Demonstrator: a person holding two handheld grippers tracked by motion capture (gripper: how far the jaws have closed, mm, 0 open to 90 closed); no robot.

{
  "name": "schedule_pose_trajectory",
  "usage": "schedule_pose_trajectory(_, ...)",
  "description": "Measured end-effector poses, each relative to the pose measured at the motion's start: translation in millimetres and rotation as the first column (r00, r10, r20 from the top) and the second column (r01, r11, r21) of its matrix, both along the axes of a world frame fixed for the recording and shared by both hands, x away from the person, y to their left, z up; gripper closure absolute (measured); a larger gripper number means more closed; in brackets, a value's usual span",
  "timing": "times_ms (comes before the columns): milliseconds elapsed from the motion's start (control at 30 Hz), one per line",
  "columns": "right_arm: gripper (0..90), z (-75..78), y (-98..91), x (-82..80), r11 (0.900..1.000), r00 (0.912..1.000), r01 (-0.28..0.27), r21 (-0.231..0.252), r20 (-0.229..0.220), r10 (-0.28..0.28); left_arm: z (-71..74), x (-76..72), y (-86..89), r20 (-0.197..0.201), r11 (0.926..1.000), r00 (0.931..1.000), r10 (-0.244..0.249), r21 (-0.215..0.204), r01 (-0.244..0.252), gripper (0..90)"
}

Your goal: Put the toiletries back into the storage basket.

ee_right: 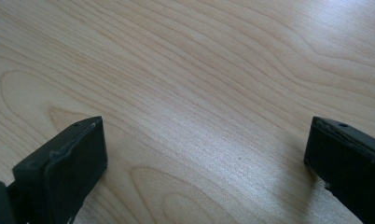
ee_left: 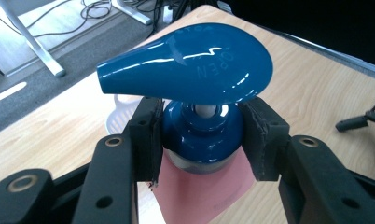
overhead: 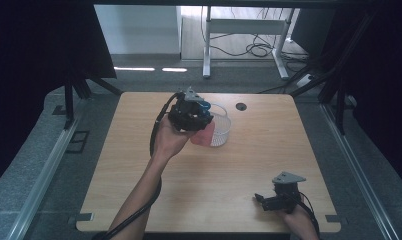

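Holding a pump bottle point(ee_left: 199, 93) by its neck, the left gripper point(overhead: 191, 116) sits raised over the far middle of the table point(overhead: 139, 165). Its two jaws press on either side of the blue collar just under the wide blue pump head, which points off to that gripper's left. Below the jaws the bottle's pink body hangs down. Just beyond and beside the gripper, on its right as seen from above, stands a white mesh basket point(overhead: 222, 131); the bottle looks to be at the basket's near edge, though whether it touches the rim cannot be told.

Further right and nearer the person, the right gripper point(overhead: 269, 200) lies low by the table's front edge, well apart from the bottle. Its jaws stand wide with bare wood between them, holding nothing.

As a judgement, the pick-up is done and the bottle is in a firm grasp; what seems left is setting it down in the basket and letting go.

Count: one bottle, one basket, two grippers, one table.
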State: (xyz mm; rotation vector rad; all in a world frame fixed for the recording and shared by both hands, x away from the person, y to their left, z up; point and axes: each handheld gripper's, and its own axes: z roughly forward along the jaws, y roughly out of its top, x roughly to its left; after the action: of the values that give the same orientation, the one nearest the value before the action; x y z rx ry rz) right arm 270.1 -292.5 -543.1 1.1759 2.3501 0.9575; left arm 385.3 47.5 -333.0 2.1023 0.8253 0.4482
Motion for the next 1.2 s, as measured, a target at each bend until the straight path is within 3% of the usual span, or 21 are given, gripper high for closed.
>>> schedule_pose_trajectory(233,0.0,0.0,0.6,0.1,1.0,1.0,0.0,0.005,-0.001,0.0,9.0,13.9,-10.7,0.013,0.9999,0.9998,0.013,0.009,-0.013,53.0)
schedule_pose_trajectory(467,0.0,0.2,0.8,0.0,1.0,1.0,0.002,0.006,-0.002,-0.002,8.7,26.9,-19.7,0.017,0.9994,0.9994,0.029,0.02,-0.029,53.0)
schedule_pose_trajectory(1000,0.0,0.2,1.0,0.2,1.0,1.0,-0.003,0.004,-0.003,0.003,-8.6,52.0,-41.2,0.036,0.9969,0.9963,0.078,0.006,-0.079,53.0)
schedule_pose_trajectory(1200,0.0,0.1,1.1,0.3,1.0,1.0,-0.005,0.003,-0.003,0.005,-16.5,59.6,-47.1,0.033,0.9957,0.9954,0.09,0.018,-0.091,53.0)
